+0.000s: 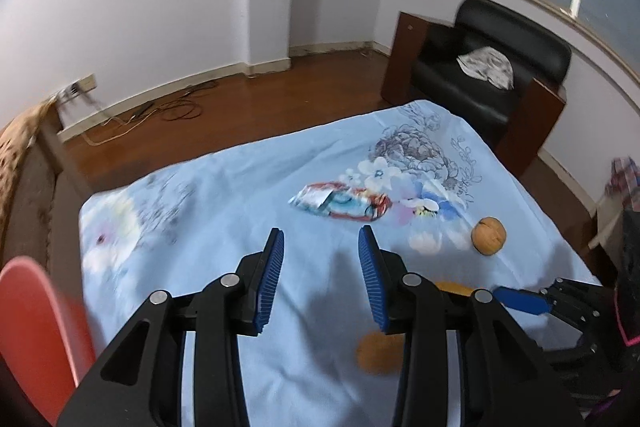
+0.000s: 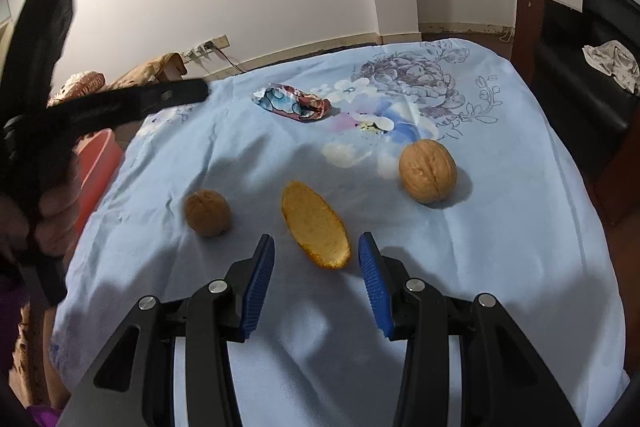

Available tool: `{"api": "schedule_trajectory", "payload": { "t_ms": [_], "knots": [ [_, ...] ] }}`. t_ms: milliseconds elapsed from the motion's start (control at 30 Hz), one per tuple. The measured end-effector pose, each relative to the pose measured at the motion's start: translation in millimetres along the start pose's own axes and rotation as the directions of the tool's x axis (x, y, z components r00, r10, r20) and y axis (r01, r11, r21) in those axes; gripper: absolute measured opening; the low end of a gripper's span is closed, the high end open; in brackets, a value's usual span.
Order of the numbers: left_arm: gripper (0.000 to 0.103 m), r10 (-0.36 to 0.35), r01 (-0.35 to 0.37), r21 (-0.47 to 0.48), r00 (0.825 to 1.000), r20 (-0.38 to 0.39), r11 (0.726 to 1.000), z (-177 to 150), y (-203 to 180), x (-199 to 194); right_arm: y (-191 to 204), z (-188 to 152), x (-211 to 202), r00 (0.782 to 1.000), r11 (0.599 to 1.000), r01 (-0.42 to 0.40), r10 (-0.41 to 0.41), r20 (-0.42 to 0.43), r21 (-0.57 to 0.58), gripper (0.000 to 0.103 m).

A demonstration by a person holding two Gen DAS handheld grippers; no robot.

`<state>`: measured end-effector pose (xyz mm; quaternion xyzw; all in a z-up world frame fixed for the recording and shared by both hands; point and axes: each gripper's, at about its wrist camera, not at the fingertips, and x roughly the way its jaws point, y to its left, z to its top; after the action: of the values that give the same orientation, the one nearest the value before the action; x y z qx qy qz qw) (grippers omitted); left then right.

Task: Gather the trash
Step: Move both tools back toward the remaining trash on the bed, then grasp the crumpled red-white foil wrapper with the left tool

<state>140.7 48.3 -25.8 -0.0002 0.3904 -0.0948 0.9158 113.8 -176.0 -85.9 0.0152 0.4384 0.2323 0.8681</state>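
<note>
- Red bin [image 2: 98, 163] sits beside the table's left edge.
- Left gripper [image 1: 320, 239] hovers spread, empty, above the blue cloth [image 1: 224, 203].
- Crumpled wrapper [image 2: 294, 101] lies far back.
- Right gripper [image 2: 316, 247] gapes, empty, around the orange peel [image 2: 314, 225], between two walnuts [image 2: 427, 171].

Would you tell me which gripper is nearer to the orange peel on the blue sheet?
Right. The right gripper is open with the orange peel just ahead, its near end between the fingertips. The left gripper is open too, farther to the left, aimed toward the crumpled wrapper.
</note>
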Motion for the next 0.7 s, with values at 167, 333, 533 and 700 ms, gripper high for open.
{"api": "schedule_trajectory", "payload": {
  "t_ms": [167, 333, 533, 700],
  "knots": [
    [0.039, -0.024, 0.027, 0.077, 0.999, -0.030, 0.997, 16, -2, 32, 1, 1, 5, 1.000, 1.000, -0.008, 0.007, -0.023, -0.008, 0.043],
    [0.039, -0.051, 0.056, 0.083, 0.997, -0.056, 0.995, 29, 5, 58, 0, 1, 9, 0.999, 1.000, -0.007, 0.007, -0.042, 0.000, 0.043],
    [0.049, -0.108, 0.113, 0.041, 0.987, -0.116, 0.993, 34, 14, 91, -4, 0, 10, 0.999, 1.000, -0.014, 0.015, -0.046, 0.019, 0.043],
    [0.050, -0.152, 0.155, 0.013, 0.981, -0.121, 0.988, 26, 14, 92, -7, 0, 10, 0.999, 0.999, -0.027, 0.029, -0.044, 0.035, 0.043]
  ]
}}
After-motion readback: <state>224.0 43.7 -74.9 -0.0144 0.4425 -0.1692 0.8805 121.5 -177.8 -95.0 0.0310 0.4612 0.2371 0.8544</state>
